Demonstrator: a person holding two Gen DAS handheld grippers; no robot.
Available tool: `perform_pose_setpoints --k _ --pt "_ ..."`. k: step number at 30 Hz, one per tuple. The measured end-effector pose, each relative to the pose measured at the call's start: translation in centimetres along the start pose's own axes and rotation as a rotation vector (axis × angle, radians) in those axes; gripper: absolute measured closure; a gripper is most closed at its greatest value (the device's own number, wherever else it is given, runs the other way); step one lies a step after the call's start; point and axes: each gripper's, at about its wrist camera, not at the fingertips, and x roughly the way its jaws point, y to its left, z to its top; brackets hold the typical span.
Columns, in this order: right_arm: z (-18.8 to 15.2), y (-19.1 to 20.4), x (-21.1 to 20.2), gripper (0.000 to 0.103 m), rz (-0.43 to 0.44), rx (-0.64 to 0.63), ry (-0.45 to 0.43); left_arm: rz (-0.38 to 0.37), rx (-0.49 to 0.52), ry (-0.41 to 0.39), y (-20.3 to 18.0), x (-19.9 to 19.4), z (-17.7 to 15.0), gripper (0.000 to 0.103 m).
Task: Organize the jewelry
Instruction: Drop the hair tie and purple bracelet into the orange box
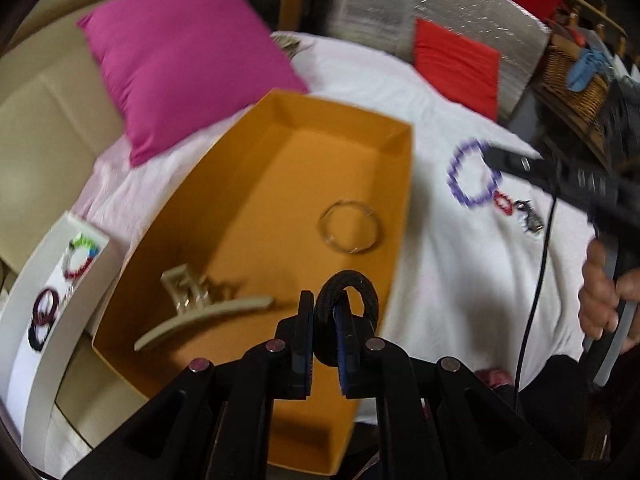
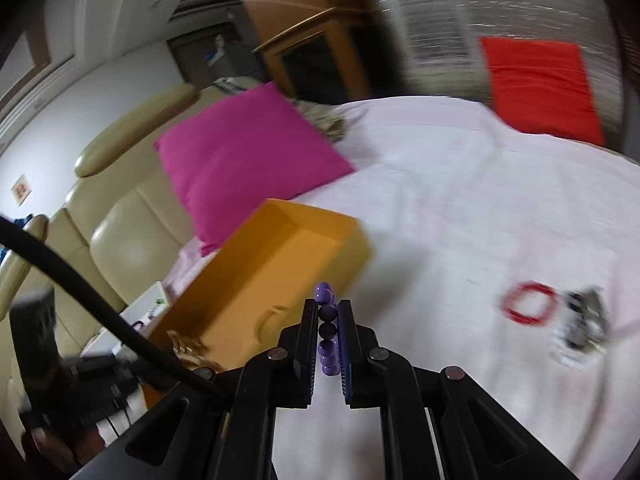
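My left gripper (image 1: 325, 308) is shut on a black hair tie (image 1: 352, 292) and holds it over the near end of the orange box (image 1: 400, 200). In the box lie a beige hair claw (image 1: 192, 300) and a thin metal bangle (image 1: 349, 227). My right gripper (image 2: 328, 312) is shut on a purple bead bracelet (image 2: 327, 328), lifted off the white sheet; the bracelet also shows in the left wrist view (image 1: 472, 172). A red bead bracelet (image 2: 529, 308) and a dark silver piece (image 2: 584, 320) lie on the sheet to the right.
A white tray (image 1: 36, 320) with several bracelets stands left of the orange box. A pink cushion (image 1: 180, 64) lies behind the box, a red cushion (image 2: 540, 88) at the back right. A beige sofa (image 2: 120, 220) is at the left.
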Motion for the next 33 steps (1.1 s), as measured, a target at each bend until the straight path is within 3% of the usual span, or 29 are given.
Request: perform_pose_setpoints --k 4,10,13,14,15,17,19,24,33 --pt "1.0 2.6 4.5 0.093 0.04 -0.013 0.043 0.001 -0.021 0.052 0.6 1.9 -0.6 0.093" --pt "2.1 3.8 9.7 0.091 0.017 -0.005 0.079 0.025 -0.019 0.108 0.2 4.1 -0.5 0.09" --pt "3.7 3.4 11.4 0.081 0.017 0.035 0.088 0.044 -0.019 0.101 0.2 4.0 0.0 0.069" --pt "4.2 3.1 11.5 0.068 0.022 0.058 0.081 0.06 -0.026 0.087 0.2 3.7 0.4 0.048" --pt "4.8 2.6 11.2 0.054 0.041 0.089 0.065 0.072 -0.031 0.071 0.2 3.4 0.6 0.038" --pt "5.5 1.7 9.8 0.046 0.079 0.129 0.0 0.095 -0.029 0.028 0.2 2.3 0.9 0.038" --pt "5.6 0.9 7.8 0.046 0.061 0.115 -0.057 0.117 -0.021 0.007 -0.1 1.6 1.2 0.038" --pt "3.4 -2.7 3.4 0.046 0.018 0.146 -0.079 0.127 0.008 -0.014 -1.9 0.6 1.2 0.038" --pt "-5.3 -9.7 -6.3 0.046 -0.084 0.242 -0.071 0.08 0.117 -0.032 -8.5 -1.5 0.4 0.038"
